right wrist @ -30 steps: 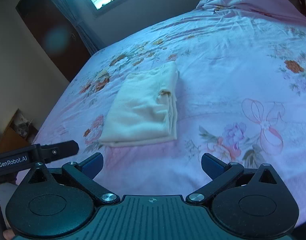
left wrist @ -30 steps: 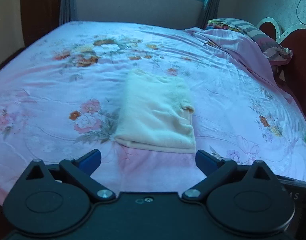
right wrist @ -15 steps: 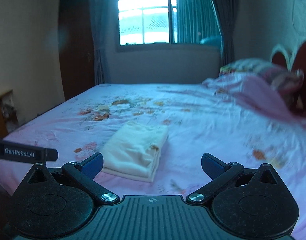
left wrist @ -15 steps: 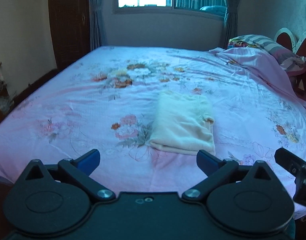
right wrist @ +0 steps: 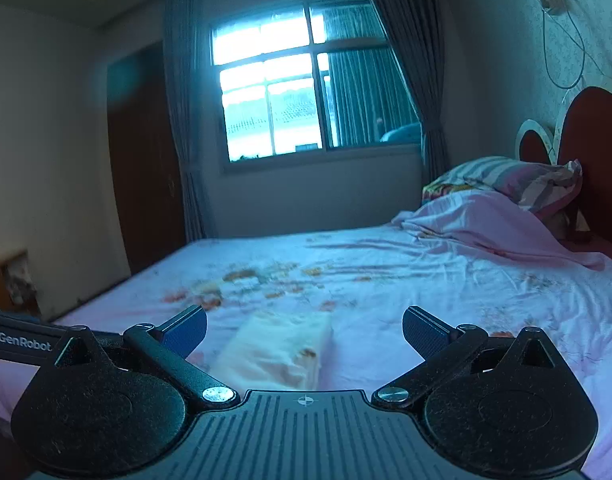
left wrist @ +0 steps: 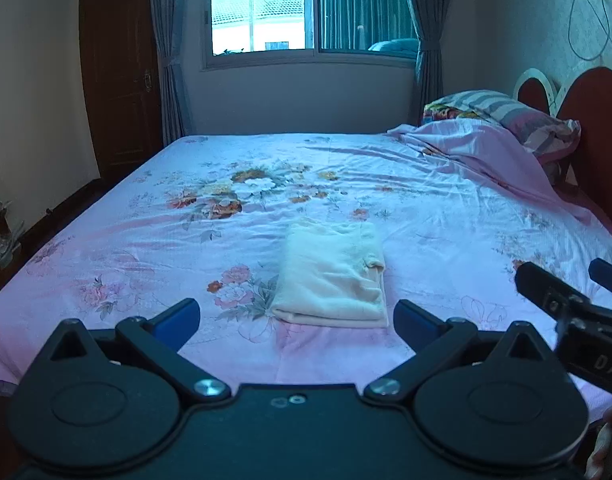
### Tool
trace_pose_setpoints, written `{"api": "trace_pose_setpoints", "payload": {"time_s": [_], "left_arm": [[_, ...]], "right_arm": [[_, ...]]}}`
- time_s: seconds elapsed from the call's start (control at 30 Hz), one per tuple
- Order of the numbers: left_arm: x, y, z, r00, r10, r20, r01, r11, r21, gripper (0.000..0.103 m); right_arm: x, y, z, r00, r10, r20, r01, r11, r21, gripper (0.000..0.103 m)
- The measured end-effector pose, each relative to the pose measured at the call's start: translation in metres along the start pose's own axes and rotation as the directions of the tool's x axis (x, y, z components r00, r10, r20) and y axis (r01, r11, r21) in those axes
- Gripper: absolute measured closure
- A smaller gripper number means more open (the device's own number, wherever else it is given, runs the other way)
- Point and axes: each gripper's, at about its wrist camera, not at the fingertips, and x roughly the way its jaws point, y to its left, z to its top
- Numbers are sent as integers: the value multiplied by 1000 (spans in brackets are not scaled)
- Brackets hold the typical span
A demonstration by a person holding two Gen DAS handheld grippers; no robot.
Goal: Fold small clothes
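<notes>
A cream garment (left wrist: 331, 276), folded into a neat rectangle, lies on the pink floral bed sheet (left wrist: 146, 240). It also shows in the right wrist view (right wrist: 274, 356), blurred, just beyond the gripper body. My left gripper (left wrist: 296, 318) is open and empty, held back from the garment's near edge. My right gripper (right wrist: 304, 330) is open and empty, raised above the near edge of the bed. The right gripper also shows at the right edge of the left wrist view (left wrist: 577, 304).
A pillow (left wrist: 505, 114) and a bunched pink cover (left wrist: 485, 152) lie by the red headboard (left wrist: 597, 120) at the right. A window (left wrist: 306, 12) with curtains is on the far wall, a dark door (left wrist: 118, 72) at the left.
Both grippers have pulled back and tilted up from the folded garment, so more of the room and less of the bed shows. The garment has not moved.
</notes>
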Motion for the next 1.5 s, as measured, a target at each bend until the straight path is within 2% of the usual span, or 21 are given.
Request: {"api": "trace_pose_setpoints", "payload": {"time_s": [0.1, 0.27, 0.43, 0.63, 0.93, 1.17, 1.5], "left_arm": [[10, -4, -2, 1000, -10, -26, 9, 1000, -18, 2], [30, -6, -3, 999, -11, -50, 11, 1000, 4, 2], [44, 2, -6, 997, -6, -78, 4, 1000, -14, 2], [41, 6, 1, 998, 18, -58, -20, 1000, -24, 2], [38, -2, -1, 998, 8, -66, -10, 1000, -24, 2], [39, -2, -3, 997, -6, -78, 5, 1000, -10, 2], [52, 4, -7, 993, 18, -117, -21, 1000, -18, 2]], "right_arm": [[7, -3, -7, 999, -10, -43, 10, 1000, -6, 0], [22, -8, -18, 994, 16, -105, -14, 1000, 20, 0], [31, 1, -22, 991, -30, -130, 28, 999, -16, 0], [36, 13, -14, 996, -6, -93, 3, 999, -32, 0], [35, -10, -15, 995, 6, -101, -1, 999, 43, 0], [38, -2, -13, 991, -15, -136, 17, 1000, 18, 0], [47, 4, -23, 982, -48, -180, 47, 999, -8, 0]]}}
